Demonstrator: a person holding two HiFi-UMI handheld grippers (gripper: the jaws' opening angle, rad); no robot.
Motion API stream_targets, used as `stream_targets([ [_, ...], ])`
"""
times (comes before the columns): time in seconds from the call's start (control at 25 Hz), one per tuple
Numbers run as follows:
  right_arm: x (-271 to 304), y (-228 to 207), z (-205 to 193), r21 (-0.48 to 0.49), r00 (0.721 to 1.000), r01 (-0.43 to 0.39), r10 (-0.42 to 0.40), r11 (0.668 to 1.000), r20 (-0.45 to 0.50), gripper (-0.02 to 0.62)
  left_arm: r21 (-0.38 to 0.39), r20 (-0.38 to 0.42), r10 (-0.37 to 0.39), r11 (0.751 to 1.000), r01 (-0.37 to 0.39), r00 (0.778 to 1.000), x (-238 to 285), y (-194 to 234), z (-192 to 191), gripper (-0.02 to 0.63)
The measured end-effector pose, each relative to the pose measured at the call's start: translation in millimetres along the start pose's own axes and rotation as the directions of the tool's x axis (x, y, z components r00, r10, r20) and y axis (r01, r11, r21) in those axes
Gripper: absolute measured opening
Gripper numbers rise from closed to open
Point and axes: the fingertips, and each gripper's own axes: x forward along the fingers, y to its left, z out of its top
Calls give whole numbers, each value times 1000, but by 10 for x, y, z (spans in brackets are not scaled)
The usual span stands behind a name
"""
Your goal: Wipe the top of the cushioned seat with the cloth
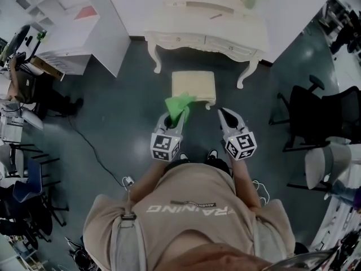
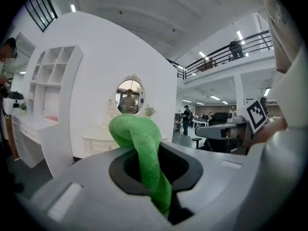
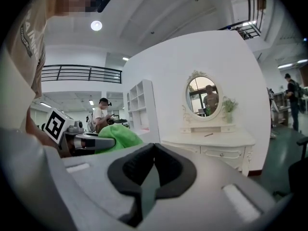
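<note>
**Wipe not yet begun: cloth in hand, held at the near edge of the seat**

Step in hand: the approach. The cushioned seat (image 1: 193,85), a pale square stool, stands on the dark floor (image 1: 124,112) just in front of the person and close before the dressing table (image 1: 206,30). The green cloth (image 1: 179,105) is pinched in the left gripper (image 1: 175,117), whose jaws are closed onto it; a thick fold bulges out past the tips. From above, the cloth's far edge overlaps the seat's near left corner. Whether it touches the cushion cannot be told. The left gripper view looks out level at the room and shows no seat, so I judge the cloth is held above it. The right gripper (image 1: 226,113) is held beside the seat's near right corner, its jaws brought together with nothing between them.

Next move, in my judgement: lower the left gripper until the fold lies flat on the cushion, then sweep it across the whole top. The stool looks light and may shift under pressure.

Surroundings: an open hall with a white partition wall, a white shelf unit (image 1: 67,21) at left, a black office chair (image 1: 316,112) at right, an oval mirror (image 3: 203,96) over the dressing table, and a cable (image 1: 90,145) trailing on the floor.
</note>
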Motion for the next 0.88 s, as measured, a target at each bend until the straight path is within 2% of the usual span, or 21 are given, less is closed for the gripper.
stream_targets([
  [0.36, 58, 146, 267, -30, 999, 2, -1, 1000, 38, 2, 6, 40, -8, 1000, 8, 999, -41, 91, 235, 46],
  [0.88, 82, -105, 454, -66, 996, -65, 69, 996, 64, 2, 32, 84, 37, 999, -40, 996, 277, 44, 490, 46],
])
